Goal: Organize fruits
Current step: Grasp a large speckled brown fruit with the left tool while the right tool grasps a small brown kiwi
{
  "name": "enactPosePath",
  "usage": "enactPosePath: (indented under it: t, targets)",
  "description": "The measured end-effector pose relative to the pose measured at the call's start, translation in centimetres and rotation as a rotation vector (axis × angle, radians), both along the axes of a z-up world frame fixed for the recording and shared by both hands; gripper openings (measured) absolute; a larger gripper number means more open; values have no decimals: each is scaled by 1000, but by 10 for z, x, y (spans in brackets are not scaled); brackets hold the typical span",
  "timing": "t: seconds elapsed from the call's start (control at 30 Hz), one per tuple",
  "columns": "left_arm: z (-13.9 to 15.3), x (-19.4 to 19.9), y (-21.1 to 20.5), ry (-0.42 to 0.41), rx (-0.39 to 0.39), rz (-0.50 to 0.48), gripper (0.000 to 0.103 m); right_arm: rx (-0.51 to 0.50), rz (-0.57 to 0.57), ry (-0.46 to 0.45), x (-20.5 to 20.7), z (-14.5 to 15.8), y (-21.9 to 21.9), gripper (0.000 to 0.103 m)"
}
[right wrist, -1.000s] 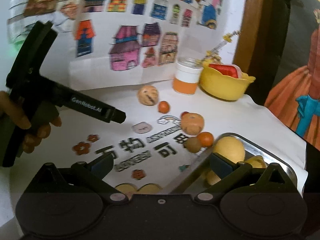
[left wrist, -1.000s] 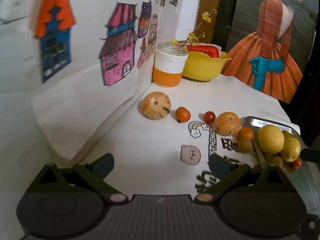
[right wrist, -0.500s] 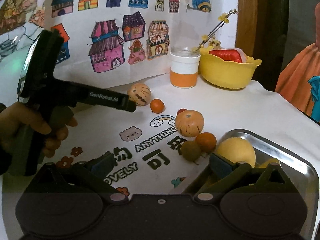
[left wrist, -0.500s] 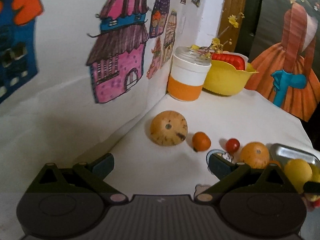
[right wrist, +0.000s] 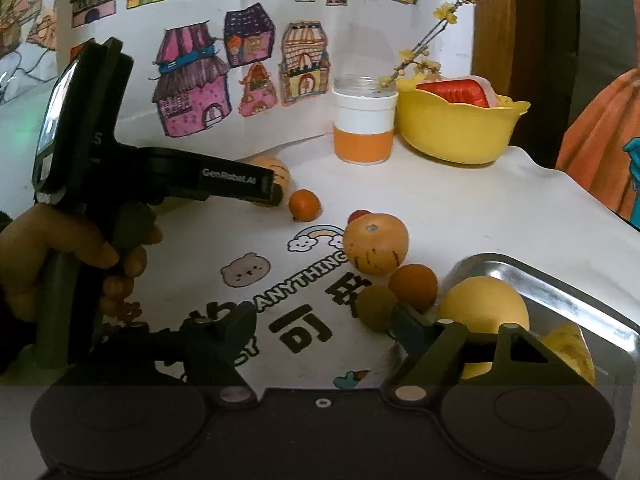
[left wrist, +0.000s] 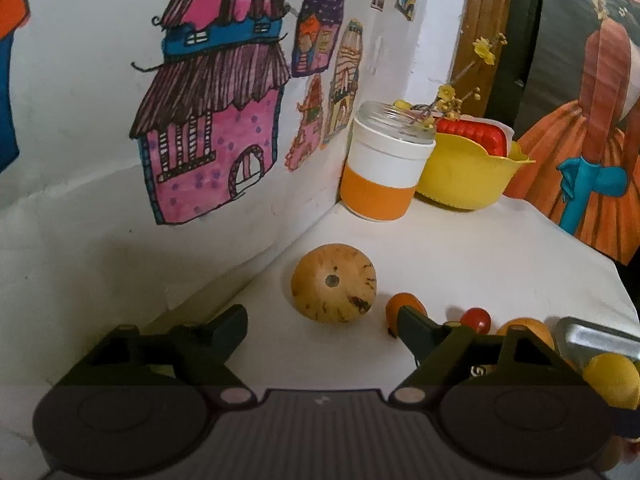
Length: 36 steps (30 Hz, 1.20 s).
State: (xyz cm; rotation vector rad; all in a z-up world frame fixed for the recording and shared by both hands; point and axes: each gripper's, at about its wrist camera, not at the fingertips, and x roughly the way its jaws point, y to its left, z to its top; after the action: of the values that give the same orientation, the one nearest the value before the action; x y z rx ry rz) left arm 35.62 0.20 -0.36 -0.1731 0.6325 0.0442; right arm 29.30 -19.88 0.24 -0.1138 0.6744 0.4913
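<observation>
Hovering with jaws spread wide, left gripper [left wrist: 322, 326] faces speckled round fruit [left wrist: 333, 282] near table's back edge; right gripper [right wrist: 324, 326] likewise released, beside metal tray [right wrist: 560, 292].

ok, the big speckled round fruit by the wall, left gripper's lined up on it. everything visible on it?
The speckled round fruit is tan-yellow and squat, with dark brown flecks and a small round dimple facing the left wrist camera. The skin looks smooth and matte. It rests on the white tablecloth close to the wall, the small orange fruit just beside it, apparently not touching. The left gripper is open in front of it, no contact. In the right wrist view that gripper hides most of it.
</observation>
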Motion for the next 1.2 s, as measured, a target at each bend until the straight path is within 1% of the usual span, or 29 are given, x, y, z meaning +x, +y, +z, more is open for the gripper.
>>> enactPosePath:
  t: [0.13, 0.2, 0.27, 0.3, 0.47, 0.67, 0.73, 0.77, 0.8, 0.9, 1.07, 1.2]
  targets:
    - [-1, 3, 2, -11, -5, 18, 78, -4, -17, 8, 4, -1, -2, 70]
    - [-2, 5, 3, -17, -11, 28, 70, -9, -21, 10, 5, -2, -1, 68]
    - [-2, 7, 3, -24, -17, 27, 67, -8, -24, 13, 7, -2, -1, 63]
    - [-2, 7, 3, -28, -17, 26, 66, -9, -26, 13, 7, -2, 0, 63]
    - [-3, 11, 1, -32, -17, 19, 65, -18, -40, 13, 13, -4, 1, 55]
    - [-5, 18, 2, -22, -33, 16, 65, -57, -55, -1, 19, -4, 4, 47]
    - [-7, 21, 2, -12, -37, 14, 62, -67, -55, -6, 19, -5, 4, 45]
    - [-8, 21, 2, -11, -42, 8, 56, -73, -54, -9, 19, -5, 4, 44]
    - [-8, 21, 2, -13, -44, 1, 54, -80, -54, -11, 18, -5, 4, 44]
    - [-7, 20, 0, -12, -27, -3, 54, -96, -56, -16, 18, -6, 5, 41]
    - [-6, 13, 1, -6, -28, -15, 53, -103, -66, -15, 17, -7, 4, 29]
    - [-5, 2, 0, 0, -24, -32, 53, -79, -62, -5, 16, -6, 2, 29]
